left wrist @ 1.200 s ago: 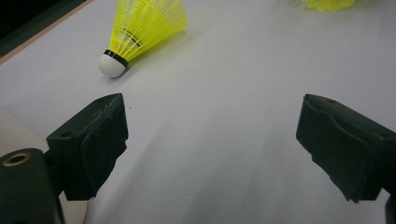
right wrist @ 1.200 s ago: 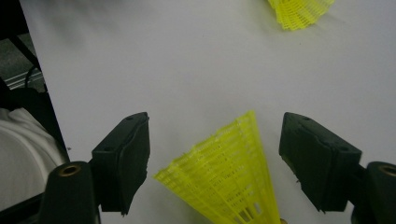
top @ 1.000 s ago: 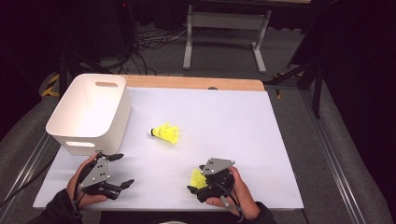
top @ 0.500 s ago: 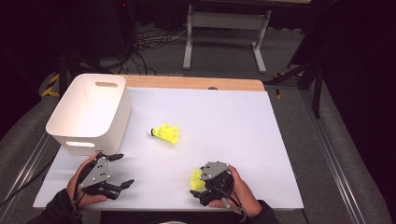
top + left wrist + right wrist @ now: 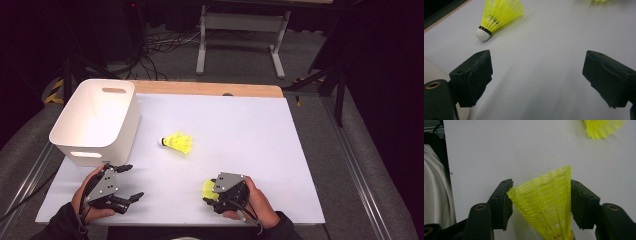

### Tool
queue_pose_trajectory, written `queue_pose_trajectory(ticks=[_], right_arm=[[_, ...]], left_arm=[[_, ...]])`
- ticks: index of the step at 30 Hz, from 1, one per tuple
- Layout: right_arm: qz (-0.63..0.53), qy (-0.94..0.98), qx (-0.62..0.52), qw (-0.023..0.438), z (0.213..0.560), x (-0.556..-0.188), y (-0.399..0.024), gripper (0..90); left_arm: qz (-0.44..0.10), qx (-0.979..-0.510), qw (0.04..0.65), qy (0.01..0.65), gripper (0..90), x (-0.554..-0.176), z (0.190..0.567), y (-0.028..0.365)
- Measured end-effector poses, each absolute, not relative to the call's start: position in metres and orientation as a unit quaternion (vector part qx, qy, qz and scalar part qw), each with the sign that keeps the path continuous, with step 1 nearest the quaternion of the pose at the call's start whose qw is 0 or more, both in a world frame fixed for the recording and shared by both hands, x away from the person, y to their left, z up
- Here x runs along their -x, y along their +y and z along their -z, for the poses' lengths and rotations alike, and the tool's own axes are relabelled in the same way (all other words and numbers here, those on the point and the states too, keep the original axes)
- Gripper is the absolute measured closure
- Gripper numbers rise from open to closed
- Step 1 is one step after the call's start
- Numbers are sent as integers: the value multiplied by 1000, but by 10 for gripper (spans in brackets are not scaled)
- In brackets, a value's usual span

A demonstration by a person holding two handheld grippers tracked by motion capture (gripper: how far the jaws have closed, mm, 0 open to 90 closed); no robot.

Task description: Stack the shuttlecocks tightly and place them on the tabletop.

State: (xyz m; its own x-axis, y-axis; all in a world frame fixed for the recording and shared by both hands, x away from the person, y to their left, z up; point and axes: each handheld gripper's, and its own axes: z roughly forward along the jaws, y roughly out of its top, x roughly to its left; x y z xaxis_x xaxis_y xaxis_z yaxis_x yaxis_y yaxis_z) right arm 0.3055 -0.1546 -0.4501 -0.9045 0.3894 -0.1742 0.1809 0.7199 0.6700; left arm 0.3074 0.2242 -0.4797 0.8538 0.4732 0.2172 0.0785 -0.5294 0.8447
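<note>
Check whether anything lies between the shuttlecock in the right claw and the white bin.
Nothing visible blocks it. The right claw has just been closing around the near shuttlecock. The white sheet toward the white bin is bare; the second shuttlecock lies farther back, and the left claw sits near the bin's front corner.

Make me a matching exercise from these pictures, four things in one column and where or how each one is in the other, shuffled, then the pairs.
Things:
1. white bin
2. lying shuttlecock
3. left claw
4. right claw

States:
A. closed on a yellow shuttlecock
B. mid table, cork end toward the bin
C. open, nothing between its jaws
D. table's left side

Pairs: 1-D, 2-B, 3-C, 4-A
</note>
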Motion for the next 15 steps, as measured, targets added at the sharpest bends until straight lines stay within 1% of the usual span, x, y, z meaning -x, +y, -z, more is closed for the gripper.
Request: queue_pose_trajectory(ticks=[5, 9, 15], right_arm=[[-364, 902, -165, 162, 441, -310, -156, 417], [-386, 890, -178, 166, 435, -323, -157, 419], [-414, 868, -198, 188, 428, -355, -154, 416]], left_arm=[[-216, -848, 457, 162, 101, -307, 480, 224], [-215, -846, 459, 163, 101, -308, 479, 225], [-217, -845, 460, 163, 101, -307, 479, 226]])
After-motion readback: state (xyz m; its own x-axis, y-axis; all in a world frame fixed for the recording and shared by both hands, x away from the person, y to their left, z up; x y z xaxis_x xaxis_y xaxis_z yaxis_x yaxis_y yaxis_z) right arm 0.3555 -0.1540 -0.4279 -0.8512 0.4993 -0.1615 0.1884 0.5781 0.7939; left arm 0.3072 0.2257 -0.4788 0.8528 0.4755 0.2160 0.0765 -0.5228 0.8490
